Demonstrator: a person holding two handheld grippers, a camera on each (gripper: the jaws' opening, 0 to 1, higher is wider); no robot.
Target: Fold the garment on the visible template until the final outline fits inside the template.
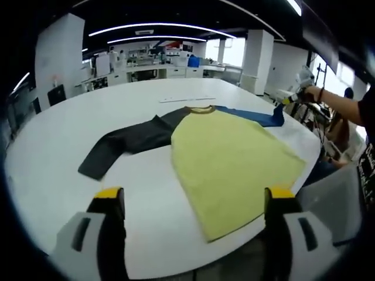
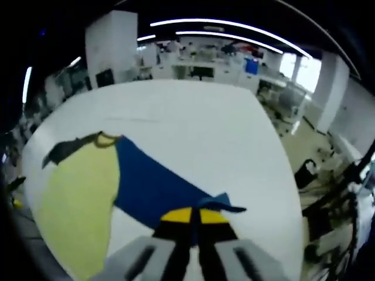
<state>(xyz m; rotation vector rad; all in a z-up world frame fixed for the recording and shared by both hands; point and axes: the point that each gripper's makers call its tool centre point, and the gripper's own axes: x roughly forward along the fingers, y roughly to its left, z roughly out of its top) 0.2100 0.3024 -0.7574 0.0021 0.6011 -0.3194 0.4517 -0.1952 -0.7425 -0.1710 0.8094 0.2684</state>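
Note:
A shirt lies flat on the white round table. It has a yellow body, a dark grey sleeve stretched to the left and a blue sleeve reaching right. My left gripper stands open at the near table edge, short of the shirt's hem, holding nothing. At the far right, my right gripper pinches the blue sleeve's cuff. In the right gripper view its yellow-tipped jaws are shut on the cuff of the blue sleeve, with the yellow body to the left.
A faint thin marking crosses the table beyond the collar. A person's hand and arm come in at the right table edge. Desks and equipment line the back of the room. A chair stands off the table's right side.

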